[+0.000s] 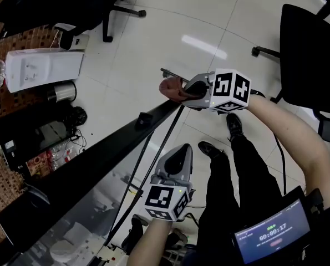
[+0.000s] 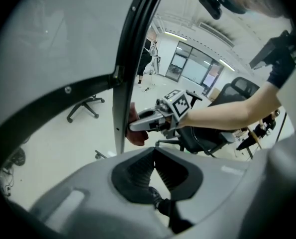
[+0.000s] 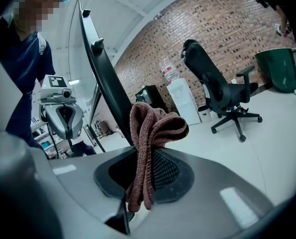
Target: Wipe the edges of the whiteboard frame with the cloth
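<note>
The whiteboard's black frame (image 1: 98, 154) runs from lower left up to a corner near the middle of the head view. My right gripper (image 1: 179, 91) is at that corner, shut on a folded reddish-brown cloth (image 1: 172, 87) that touches the frame's end. The right gripper view shows the cloth (image 3: 155, 126) bunched between the jaws of the right gripper (image 3: 148, 173), beside the frame (image 3: 105, 83). My left gripper (image 1: 178, 151) hangs below, near the board's side, shut and holding nothing. In the left gripper view, the left gripper (image 2: 155, 169) points at the frame's upright edge (image 2: 122, 93) and the cloth (image 2: 134, 133).
The board's pale surface (image 1: 87, 215) and its stand legs lie lower left. A white water dispenser (image 1: 40, 68) and black office chairs (image 1: 306, 49) (image 1: 70, 4) stand on the tiled floor. The person's shoes (image 1: 234, 123) and a timer screen (image 1: 273, 234) are at lower right.
</note>
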`<state>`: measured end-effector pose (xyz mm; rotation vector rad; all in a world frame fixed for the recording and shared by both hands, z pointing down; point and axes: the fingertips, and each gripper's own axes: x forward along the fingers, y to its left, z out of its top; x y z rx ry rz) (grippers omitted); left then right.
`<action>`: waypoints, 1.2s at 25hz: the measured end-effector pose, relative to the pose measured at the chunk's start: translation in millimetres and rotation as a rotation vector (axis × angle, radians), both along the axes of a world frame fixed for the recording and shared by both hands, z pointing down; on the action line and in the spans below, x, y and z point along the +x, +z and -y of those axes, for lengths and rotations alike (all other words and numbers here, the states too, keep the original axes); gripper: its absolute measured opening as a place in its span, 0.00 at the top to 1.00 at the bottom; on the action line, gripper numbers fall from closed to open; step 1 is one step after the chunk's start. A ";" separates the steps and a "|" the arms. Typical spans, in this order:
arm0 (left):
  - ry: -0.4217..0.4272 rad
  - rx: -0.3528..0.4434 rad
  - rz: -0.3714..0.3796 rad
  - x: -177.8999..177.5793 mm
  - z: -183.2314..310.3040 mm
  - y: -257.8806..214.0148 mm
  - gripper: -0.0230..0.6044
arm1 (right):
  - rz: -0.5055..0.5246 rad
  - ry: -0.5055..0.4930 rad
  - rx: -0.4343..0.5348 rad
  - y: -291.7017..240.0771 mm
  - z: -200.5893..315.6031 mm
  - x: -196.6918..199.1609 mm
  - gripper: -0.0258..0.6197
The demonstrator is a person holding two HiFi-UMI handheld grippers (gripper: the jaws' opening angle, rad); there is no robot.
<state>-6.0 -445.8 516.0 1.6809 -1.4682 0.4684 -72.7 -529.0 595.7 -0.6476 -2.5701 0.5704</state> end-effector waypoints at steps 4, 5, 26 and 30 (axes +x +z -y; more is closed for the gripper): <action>0.005 -0.021 -0.015 1.5 0.5 26.4 0.96 | -0.022 -0.043 0.038 24.4 -1.6 -1.6 0.87; 0.004 -0.027 -0.020 2.2 0.6 32.7 0.96 | -0.028 -0.050 0.047 31.1 -2.3 -1.5 0.87; -0.066 -0.086 0.007 7.5 -26.8 88.6 0.96 | -0.246 -0.194 0.391 194.9 -12.3 8.7 0.87; -0.104 -0.081 0.002 7.6 -28.1 91.3 0.96 | -0.334 -0.141 0.430 220.6 -12.9 8.1 0.88</action>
